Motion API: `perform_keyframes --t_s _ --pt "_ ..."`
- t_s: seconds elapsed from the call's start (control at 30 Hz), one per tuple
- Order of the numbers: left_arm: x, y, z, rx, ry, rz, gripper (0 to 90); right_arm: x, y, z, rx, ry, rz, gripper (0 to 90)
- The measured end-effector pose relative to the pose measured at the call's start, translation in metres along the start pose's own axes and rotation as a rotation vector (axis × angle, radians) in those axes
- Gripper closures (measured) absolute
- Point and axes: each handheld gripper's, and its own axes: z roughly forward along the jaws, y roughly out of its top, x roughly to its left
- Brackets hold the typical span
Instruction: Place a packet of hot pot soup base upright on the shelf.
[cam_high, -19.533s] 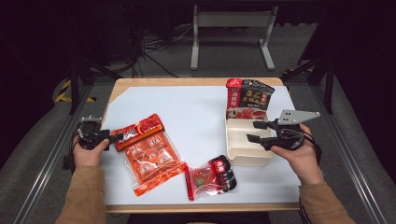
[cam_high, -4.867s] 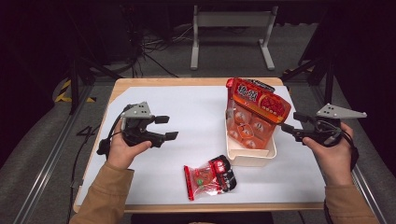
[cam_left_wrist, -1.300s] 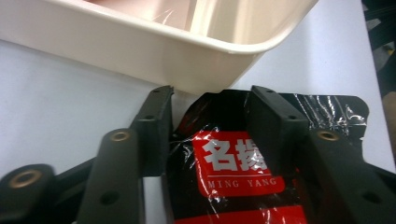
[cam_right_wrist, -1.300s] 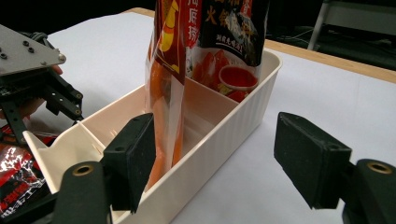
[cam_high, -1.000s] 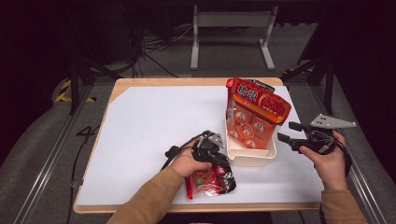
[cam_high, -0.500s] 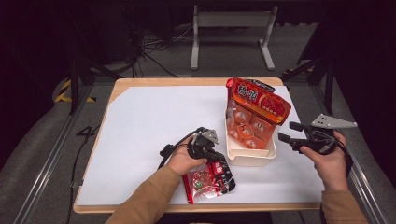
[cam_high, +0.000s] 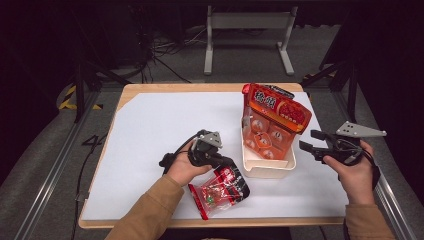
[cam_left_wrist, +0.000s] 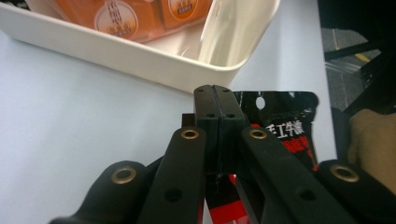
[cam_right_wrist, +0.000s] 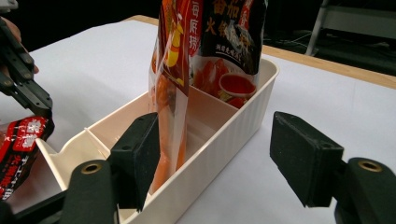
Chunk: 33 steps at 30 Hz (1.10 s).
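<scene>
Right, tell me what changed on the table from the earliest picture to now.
The large orange snack bag left the table's left side and now stands in the white bin. The left gripper crossed to the small red-and-black packet, closed its jaws on the top edge and has begun lifting it. The right gripper, jaws open and lately narrowing a little, came off the bin. The bin stayed put.

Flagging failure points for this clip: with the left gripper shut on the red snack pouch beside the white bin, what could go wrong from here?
The left gripper pinches only the black top edge of the snack pouch, so it may slip or swing when lifted. The white bin already holds tall orange packs that lean over it; the pouch could knock them or catch on the rim.
</scene>
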Motion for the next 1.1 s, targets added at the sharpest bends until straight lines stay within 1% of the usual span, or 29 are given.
perform_keyframes --t_s 0.07,0.17,0.33,0.4,0.5,0.57,0.7,0.77,0.9,1.1 --pt "-0.003 0.001 -0.01 -0.026 0.006 0.01 90.0 0.0 0.001 -0.001 -0.003 -0.001 -0.003 34.6" --pt "-0.007 0.004 -0.023 -0.063 0.011 0.01 90.0 0.001 0.002 -0.003 -0.007 0.001 -0.005 35.8" --pt "-0.013 0.007 -0.04 -0.124 0.017 0.023 90.0 0.003 0.004 -0.006 -0.008 0.005 -0.012 38.5" --pt "-0.016 0.009 -0.046 -0.139 0.023 0.027 90.0 0.003 0.005 -0.008 -0.006 0.005 -0.015 40.9" --pt "-0.02 0.011 -0.055 -0.179 0.027 0.034 90.0 0.005 0.006 -0.01 0.0 0.013 -0.019 45.1" --pt "-0.022 0.012 -0.06 -0.195 0.034 0.042 90.0 0.007 0.008 -0.012 0.002 0.015 -0.023 47.2" --pt "-0.026 0.012 -0.071 -0.243 0.069 0.041 90.0 0.01 0.011 -0.016 -0.002 0.024 -0.028 50.8" --pt "-0.026 0.012 -0.076 -0.271 0.093 0.033 90.0 0.012 0.012 -0.017 -0.002 0.026 -0.033 51.7" --pt "-0.025 0.009 -0.083 -0.311 0.132 0.016 90.0 0.015 0.014 -0.019 -0.001 0.026 -0.036 53.7" --pt "-0.024 0.006 -0.094 -0.373 0.166 -0.003 90.0 0.02 0.019 -0.024 -0.009 0.034 -0.053 57.0"
